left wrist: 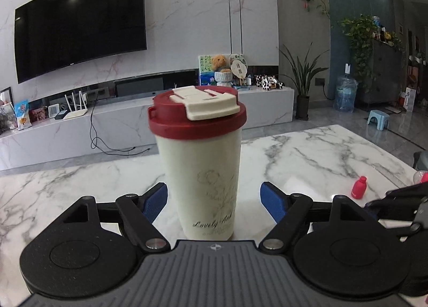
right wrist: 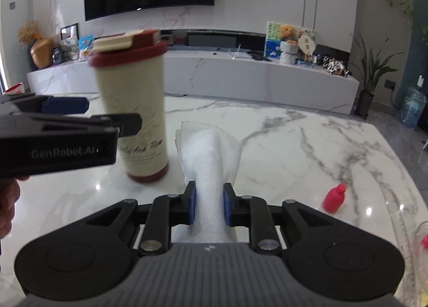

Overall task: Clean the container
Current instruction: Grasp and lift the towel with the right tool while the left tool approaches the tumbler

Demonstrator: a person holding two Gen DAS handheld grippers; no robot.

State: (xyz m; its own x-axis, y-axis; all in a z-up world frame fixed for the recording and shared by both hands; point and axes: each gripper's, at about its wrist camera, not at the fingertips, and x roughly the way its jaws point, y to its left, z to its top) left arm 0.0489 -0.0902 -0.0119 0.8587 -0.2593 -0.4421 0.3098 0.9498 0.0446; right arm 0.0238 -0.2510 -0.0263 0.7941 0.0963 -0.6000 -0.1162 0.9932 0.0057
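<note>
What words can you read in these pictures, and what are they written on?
"Lovely And": on the cream cup, left view; the rest is cut off.
"GenRobot.AI": on the left claw, right view.
Small print below the cup's script: too blurred.
Snack bag and fan: too small.

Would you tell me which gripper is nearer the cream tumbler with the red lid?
Left. The left gripper stands open around the cream tumbler; the right gripper, shut on a white paper towel, sits beside it.

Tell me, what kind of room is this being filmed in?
Most likely a home living room: a large dark television hangs on the marble wall above a long low cabinet, with a teddy bear and potted plants nearby. The work happens on a marble table.
</note>
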